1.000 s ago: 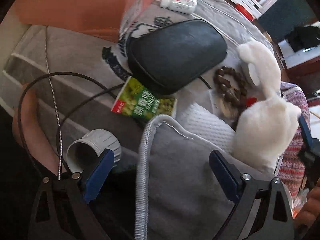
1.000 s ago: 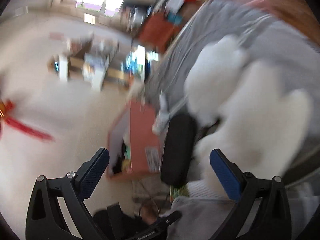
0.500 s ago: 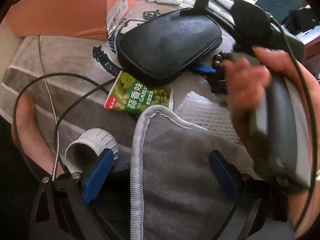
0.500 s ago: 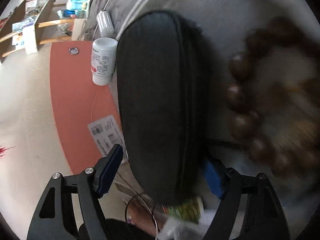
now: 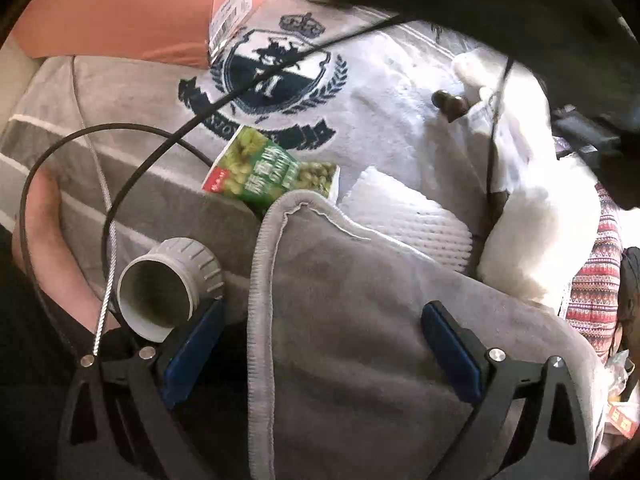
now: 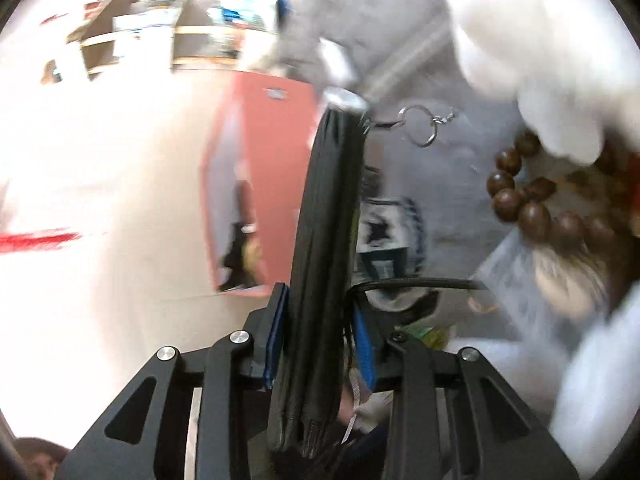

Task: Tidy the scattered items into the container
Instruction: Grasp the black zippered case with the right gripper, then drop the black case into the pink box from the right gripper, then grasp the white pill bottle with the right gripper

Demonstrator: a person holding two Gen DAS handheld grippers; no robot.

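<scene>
Blue-padded fingers [image 6: 362, 336] of the right gripper [image 6: 320, 332] are closing on a black zippered pouch [image 6: 326, 240], which stands on edge between them with both pads against its sides. A metal key ring [image 6: 420, 126] dangles from the pouch's far end. A second ago these fingers were spread wide in front of the white plush toy [image 6: 528, 52]; half a second ago the pouch lay flat on the grey blanket [image 5: 380, 92], and now it is gone from that spot, so the dark blue crest [image 5: 276, 76] woven into the blanket shows in full.

The left gripper [image 5: 320, 344] has its fingers released and wide apart, hovering over a folded grey cloth [image 5: 360, 320], much as before. A grey screw cap [image 5: 172, 284] lies just beside its left finger, and a green snack packet [image 5: 272, 172] lies near the cloth's hem.

The orange cardboard box [image 5: 128, 8], the container, sits at the far edge of the blanket; in the right wrist view it is blurred and its contents cannot be made out. Brown wooden beads [image 6: 520, 200] lie partly under the plush toy. A large dark shape crosses the top right of the left wrist view and hides what is behind it.
</scene>
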